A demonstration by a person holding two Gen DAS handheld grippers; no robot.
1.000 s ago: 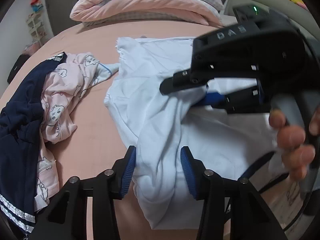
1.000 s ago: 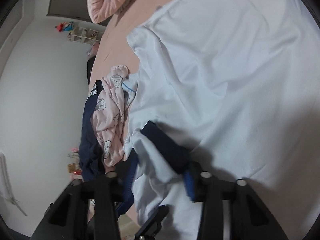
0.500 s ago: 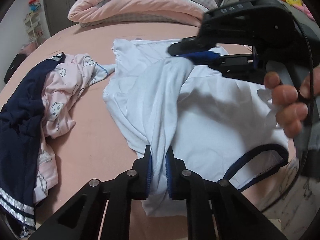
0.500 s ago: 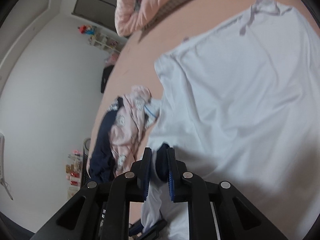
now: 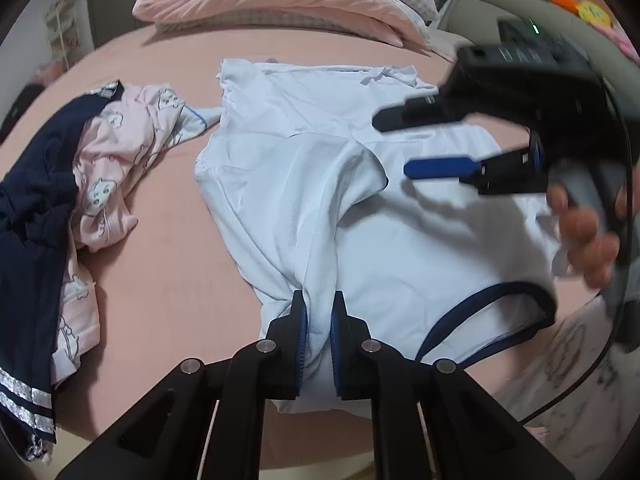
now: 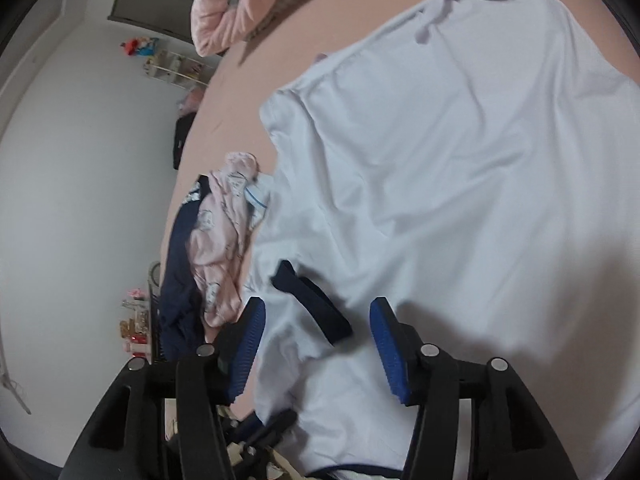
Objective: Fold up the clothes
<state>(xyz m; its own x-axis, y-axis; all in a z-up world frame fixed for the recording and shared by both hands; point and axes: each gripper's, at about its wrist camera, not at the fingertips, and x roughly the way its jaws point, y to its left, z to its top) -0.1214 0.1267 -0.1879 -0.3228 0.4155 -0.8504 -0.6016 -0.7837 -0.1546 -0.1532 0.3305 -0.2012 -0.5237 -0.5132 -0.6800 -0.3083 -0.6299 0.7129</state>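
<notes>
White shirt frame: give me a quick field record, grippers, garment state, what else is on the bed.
surface: pink bed sheet
garment: white shirt with navy trim, spread flat, one sleeve folded inward
left gripper: shut on a shirt fold at the near edge
right gripper: open, above the navy sleeve cuff
other clothes: pink printed garment and navy garment, piled left of the shirt
far end: pink duvet

I see a white shirt (image 5: 400, 240) with navy trim at the neckline (image 5: 480, 312) and sleeve cuff (image 6: 316, 304). Left of my left gripper: a pale pink garment (image 5: 116, 168) printed with small cartoon figures, and a navy garment (image 5: 28, 216) with silver stripes. Bedsheet (image 5: 168, 264) salmon pink. Gripper pads (image 6: 388, 352) blue, frames black.
</notes>
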